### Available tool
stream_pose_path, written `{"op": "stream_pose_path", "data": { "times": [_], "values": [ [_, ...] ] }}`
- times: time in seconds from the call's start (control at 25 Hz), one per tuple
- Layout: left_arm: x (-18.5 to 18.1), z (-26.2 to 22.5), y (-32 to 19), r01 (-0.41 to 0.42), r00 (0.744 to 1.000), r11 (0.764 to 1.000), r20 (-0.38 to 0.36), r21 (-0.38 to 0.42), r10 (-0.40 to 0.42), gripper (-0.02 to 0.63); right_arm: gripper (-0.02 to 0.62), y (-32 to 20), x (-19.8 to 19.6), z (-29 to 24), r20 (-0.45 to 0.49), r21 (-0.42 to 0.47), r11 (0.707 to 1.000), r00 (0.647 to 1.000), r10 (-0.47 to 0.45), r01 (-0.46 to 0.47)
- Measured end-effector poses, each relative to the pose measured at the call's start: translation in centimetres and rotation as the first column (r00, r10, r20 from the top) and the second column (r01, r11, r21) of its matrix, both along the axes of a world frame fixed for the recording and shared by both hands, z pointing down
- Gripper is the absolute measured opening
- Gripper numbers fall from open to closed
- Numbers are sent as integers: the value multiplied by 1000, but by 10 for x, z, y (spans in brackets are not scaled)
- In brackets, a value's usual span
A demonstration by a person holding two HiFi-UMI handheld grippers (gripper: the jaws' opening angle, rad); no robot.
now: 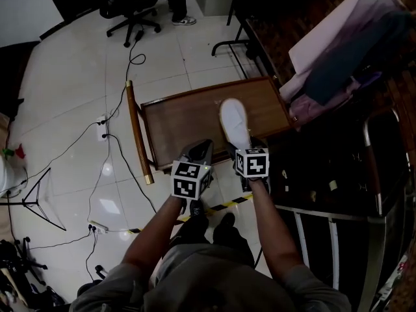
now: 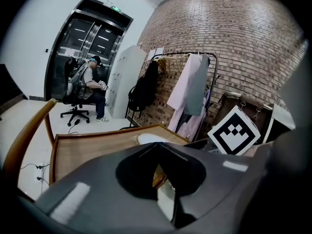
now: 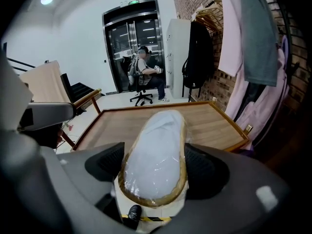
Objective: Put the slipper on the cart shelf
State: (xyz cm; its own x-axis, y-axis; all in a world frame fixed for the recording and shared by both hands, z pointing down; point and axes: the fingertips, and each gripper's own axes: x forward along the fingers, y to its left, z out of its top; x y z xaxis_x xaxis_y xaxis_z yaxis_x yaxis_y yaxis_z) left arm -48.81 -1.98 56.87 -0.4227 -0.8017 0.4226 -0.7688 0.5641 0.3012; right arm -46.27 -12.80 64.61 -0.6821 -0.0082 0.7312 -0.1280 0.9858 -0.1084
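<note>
A white slipper (image 1: 235,123) wrapped in clear film is held toe-forward over the right part of the wooden cart shelf (image 1: 182,119). My right gripper (image 1: 244,147) is shut on its heel end. In the right gripper view the slipper (image 3: 156,150) fills the gap between both jaws, with the shelf (image 3: 112,123) beyond it and floor under its heel. My left gripper (image 1: 200,149) hovers beside it at the shelf's near edge, shut and empty. The left gripper view shows its jaws (image 2: 157,152) meeting, with the slipper's toe (image 2: 148,138) just past them over the shelf (image 2: 83,150).
The cart's wooden handle rail (image 1: 138,135) runs along its left side. Pink and grey clothes (image 1: 338,51) hang on a rack to the right, above a metal frame (image 1: 370,174). Cables (image 1: 110,135) and striped tape (image 1: 224,203) lie on the tiled floor. A person sits on an office chair (image 1: 133,12) far off.
</note>
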Motion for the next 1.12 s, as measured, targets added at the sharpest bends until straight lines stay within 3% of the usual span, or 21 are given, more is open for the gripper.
{"op": "stream_pose_path", "data": {
  "times": [0.28,0.64,0.84,1.12],
  "values": [
    [5,-2,-20,-36,999,999,11,-15,36,8,371,-9,13,-2,25,-10,1000,1000,11,-10],
    [42,-8,-59,-117,993,993,15,-18,118,8,371,-39,45,-39,118,-9,998,991,60,-59],
    [70,-22,-88,-180,983,984,32,-4,180,8,370,-60,84,-75,184,16,995,978,94,-99],
    [146,-45,-126,-261,962,965,79,-3,261,8,368,-83,173,-132,281,69,989,953,110,-134]
  ]
}}
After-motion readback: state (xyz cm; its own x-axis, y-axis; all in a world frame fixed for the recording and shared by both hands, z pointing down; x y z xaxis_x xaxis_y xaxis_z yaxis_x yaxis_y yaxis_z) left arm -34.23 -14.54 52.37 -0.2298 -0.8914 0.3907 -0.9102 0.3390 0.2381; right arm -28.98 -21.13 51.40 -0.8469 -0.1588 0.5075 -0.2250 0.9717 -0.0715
